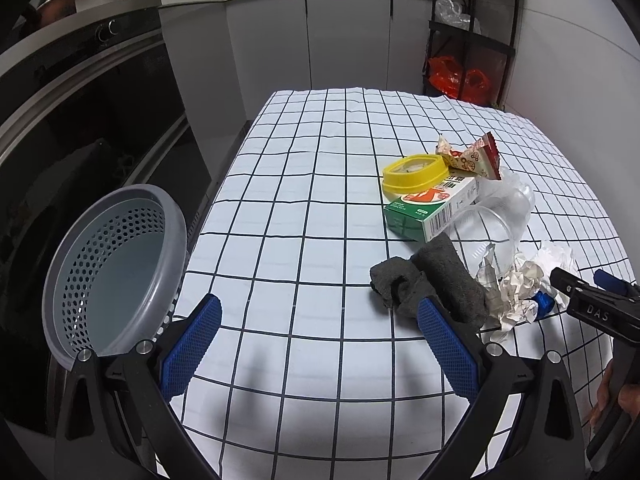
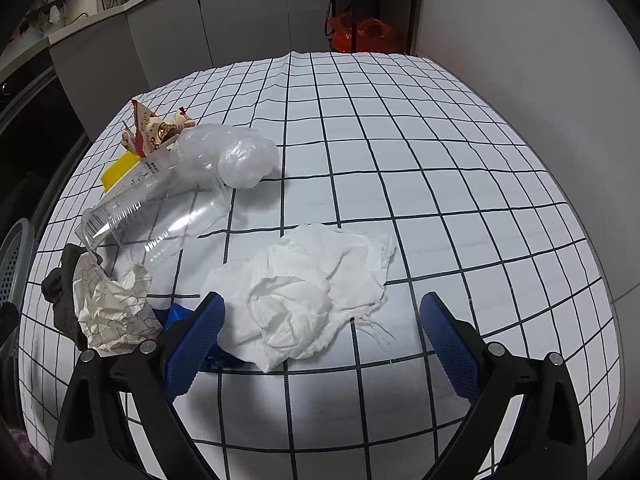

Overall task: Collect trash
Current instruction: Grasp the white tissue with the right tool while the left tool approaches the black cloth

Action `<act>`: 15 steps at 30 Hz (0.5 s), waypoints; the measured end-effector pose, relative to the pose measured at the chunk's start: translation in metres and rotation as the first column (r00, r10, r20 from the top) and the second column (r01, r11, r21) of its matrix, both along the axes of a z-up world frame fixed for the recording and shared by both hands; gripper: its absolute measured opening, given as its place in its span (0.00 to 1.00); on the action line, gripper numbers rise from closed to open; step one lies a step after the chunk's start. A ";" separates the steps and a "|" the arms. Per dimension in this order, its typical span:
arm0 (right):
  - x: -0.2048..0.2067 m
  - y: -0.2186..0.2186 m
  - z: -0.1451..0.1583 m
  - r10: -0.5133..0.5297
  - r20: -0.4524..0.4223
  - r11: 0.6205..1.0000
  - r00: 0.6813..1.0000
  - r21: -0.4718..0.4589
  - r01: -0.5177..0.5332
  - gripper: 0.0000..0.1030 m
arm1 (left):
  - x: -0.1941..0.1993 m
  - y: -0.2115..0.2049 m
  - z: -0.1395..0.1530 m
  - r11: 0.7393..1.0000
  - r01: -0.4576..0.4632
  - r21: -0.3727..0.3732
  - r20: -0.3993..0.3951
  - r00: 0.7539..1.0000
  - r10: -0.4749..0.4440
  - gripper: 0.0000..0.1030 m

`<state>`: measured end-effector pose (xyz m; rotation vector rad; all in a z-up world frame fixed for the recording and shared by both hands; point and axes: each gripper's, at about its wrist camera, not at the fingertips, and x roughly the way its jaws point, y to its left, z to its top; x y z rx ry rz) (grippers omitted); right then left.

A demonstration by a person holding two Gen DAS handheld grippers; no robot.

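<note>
Trash lies in a heap on the checked tablecloth (image 1: pixel 312 184): a yellow lid (image 1: pixel 414 174), a green and white box (image 1: pixel 434 210), a red snack wrapper (image 1: pixel 476 156), a clear plastic cup (image 2: pixel 156 216), a clear bag (image 2: pixel 244 156), a dark grey cloth (image 1: pixel 432 280), crumpled paper (image 2: pixel 114 308) and a white tissue (image 2: pixel 304 300). My left gripper (image 1: pixel 320 344) is open over bare cloth, left of the grey cloth. My right gripper (image 2: pixel 322 332) is open, its fingers on either side of the tissue's near edge. A grey perforated basket (image 1: pixel 116 268) sits at the table's left edge.
A dark oven front (image 1: pixel 80 120) stands left of the table. Grey cabinets (image 1: pixel 320 40) run along the back. A black shelf rack (image 1: pixel 472 40) with a red bag (image 1: pixel 456 76) stands at the far right corner. A white wall (image 2: pixel 520 60) borders the table's right side.
</note>
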<state>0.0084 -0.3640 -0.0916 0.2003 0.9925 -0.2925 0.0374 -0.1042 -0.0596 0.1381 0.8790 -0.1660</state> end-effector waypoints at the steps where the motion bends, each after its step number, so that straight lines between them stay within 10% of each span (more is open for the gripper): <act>1: 0.002 0.000 -0.002 0.002 -0.006 1.000 1.000 0.004 -0.002 0.91 | 0.000 0.000 -0.001 1.000 0.000 0.000 -0.001 1.000 0.000 0.94; 4: 0.005 -0.001 -0.006 0.008 -0.019 1.000 1.000 0.010 -0.008 0.88 | 0.000 0.000 -0.003 1.000 0.004 -0.001 -0.006 1.000 -0.004 0.94; 15: 0.006 -0.002 -0.003 0.018 -0.006 0.999 1.000 0.042 -0.017 0.22 | -0.003 -0.006 -0.010 0.999 0.033 -0.023 -0.012 0.999 -0.033 0.94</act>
